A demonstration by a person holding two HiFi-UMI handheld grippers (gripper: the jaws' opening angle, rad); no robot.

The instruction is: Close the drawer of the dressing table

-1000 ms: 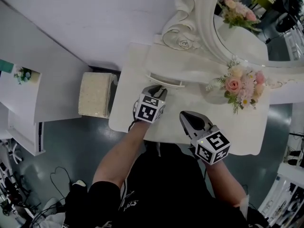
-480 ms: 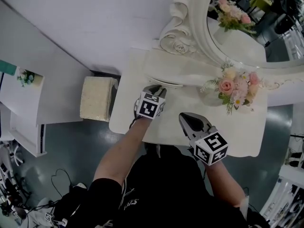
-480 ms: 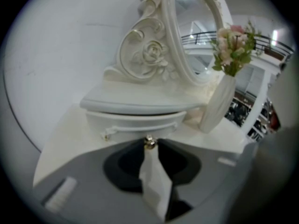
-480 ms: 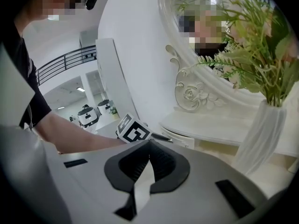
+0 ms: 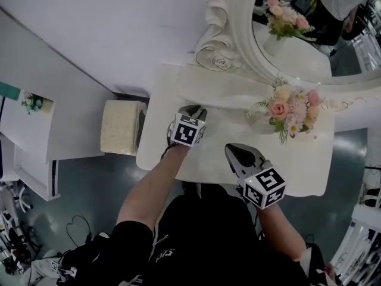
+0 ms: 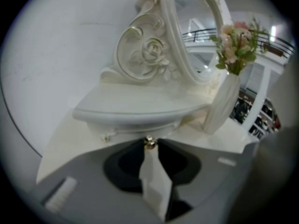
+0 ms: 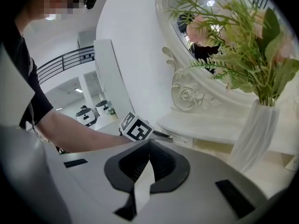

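The white dressing table (image 5: 297, 159) carries a raised shelf (image 5: 232, 91) below its mirror. A small drawer (image 6: 135, 127) with a gold knob (image 6: 149, 143) sits under that shelf, its front nearly flush with the shelf edge. My left gripper (image 5: 196, 109) is shut, and its tips rest against the knob (image 6: 149, 148). The right gripper view shows the left gripper's marker cube (image 7: 137, 127) in front of the drawer (image 7: 184, 140). My right gripper (image 5: 237, 152) is shut on nothing and hovers over the table's near half, apart from the drawer.
A vase of pink flowers (image 5: 286, 109) stands on the table to the right of the drawer. The oval mirror (image 5: 297, 34) with its carved frame rises behind. A beige stool (image 5: 122, 127) sits left of the table, beside a white cabinet (image 5: 59, 118).
The drawer front stuck out from under the shelf a second ago and now lies almost flush. My left gripper has moved towards the mirror with it. The right gripper has stayed put.
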